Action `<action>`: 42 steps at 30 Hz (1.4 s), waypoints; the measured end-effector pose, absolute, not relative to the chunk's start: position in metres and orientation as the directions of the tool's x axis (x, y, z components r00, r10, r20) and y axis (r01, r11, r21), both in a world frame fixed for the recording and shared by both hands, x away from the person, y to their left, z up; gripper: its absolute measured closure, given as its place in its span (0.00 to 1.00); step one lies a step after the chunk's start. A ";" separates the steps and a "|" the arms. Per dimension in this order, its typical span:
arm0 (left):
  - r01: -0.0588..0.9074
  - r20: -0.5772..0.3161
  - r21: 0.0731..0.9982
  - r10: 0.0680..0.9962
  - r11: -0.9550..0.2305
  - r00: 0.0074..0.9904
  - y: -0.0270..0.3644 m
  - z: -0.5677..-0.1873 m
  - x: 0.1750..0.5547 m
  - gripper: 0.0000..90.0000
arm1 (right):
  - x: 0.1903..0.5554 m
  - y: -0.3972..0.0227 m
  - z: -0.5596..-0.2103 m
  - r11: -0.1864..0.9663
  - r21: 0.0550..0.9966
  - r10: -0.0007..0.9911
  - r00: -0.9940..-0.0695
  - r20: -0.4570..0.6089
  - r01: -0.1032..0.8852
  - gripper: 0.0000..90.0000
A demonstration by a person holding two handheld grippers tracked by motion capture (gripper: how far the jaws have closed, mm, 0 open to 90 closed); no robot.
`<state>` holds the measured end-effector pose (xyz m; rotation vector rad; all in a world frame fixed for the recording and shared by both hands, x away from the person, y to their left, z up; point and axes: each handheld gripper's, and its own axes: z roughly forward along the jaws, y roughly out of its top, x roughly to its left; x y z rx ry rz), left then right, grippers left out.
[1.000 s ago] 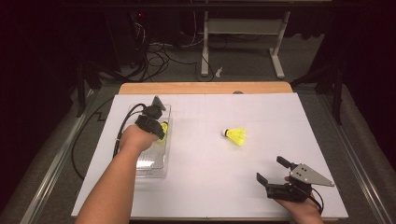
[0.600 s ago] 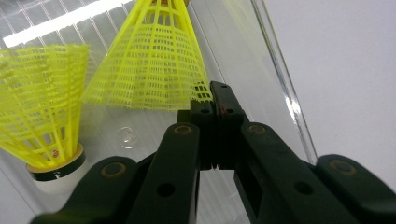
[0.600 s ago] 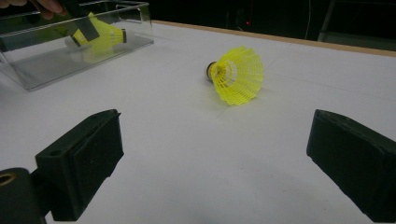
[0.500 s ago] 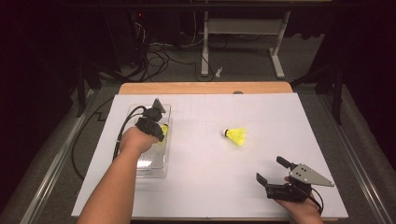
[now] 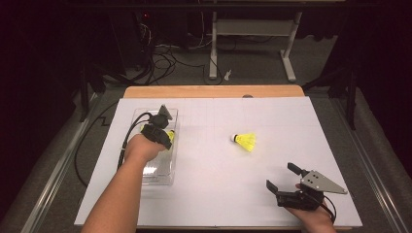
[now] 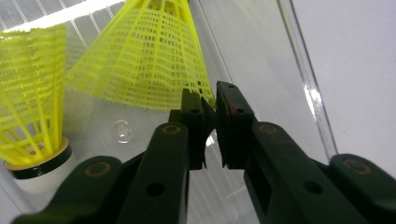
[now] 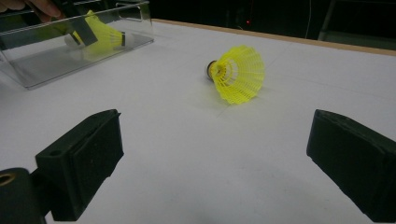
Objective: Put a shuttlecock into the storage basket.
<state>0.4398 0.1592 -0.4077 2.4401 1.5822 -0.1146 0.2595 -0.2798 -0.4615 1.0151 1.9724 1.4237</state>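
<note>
Smooth white table point(image 5: 204, 194); yellow mesh cone shuttlecock point(image 5: 245, 141); clear box point(image 5: 160, 177).

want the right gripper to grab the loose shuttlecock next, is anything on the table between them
Nothing visible. The right gripper has its jaws open and faces the shuttlecock across bare white table. The clear box sits off to the side, out of that path.

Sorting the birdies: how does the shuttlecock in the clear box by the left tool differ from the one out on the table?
The boxed shuttlecock lies inside the clear box, its skirt rim between the left tool pads, which have just been opening. The loose shuttlecock lies on the open table, untouched. Both are yellow.
</note>
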 end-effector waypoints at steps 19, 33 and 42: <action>0.915 -0.171 0.111 0.900 -0.388 0.402 0.162 -0.391 0.428 0.67 | 0.258 -0.279 -0.460 0.180 0.945 0.800 -0.599 0.022 0.275 0.05; 0.910 -0.168 0.093 0.894 -0.404 0.415 0.167 -0.383 0.418 0.57 | 0.258 -0.278 -0.461 0.181 0.944 0.801 -0.598 0.020 0.275 0.05; 0.907 -0.184 0.081 0.888 -0.414 0.421 0.169 -0.386 0.414 0.50 | 0.258 -0.278 -0.461 0.184 0.944 0.801 -0.598 0.019 0.276 0.05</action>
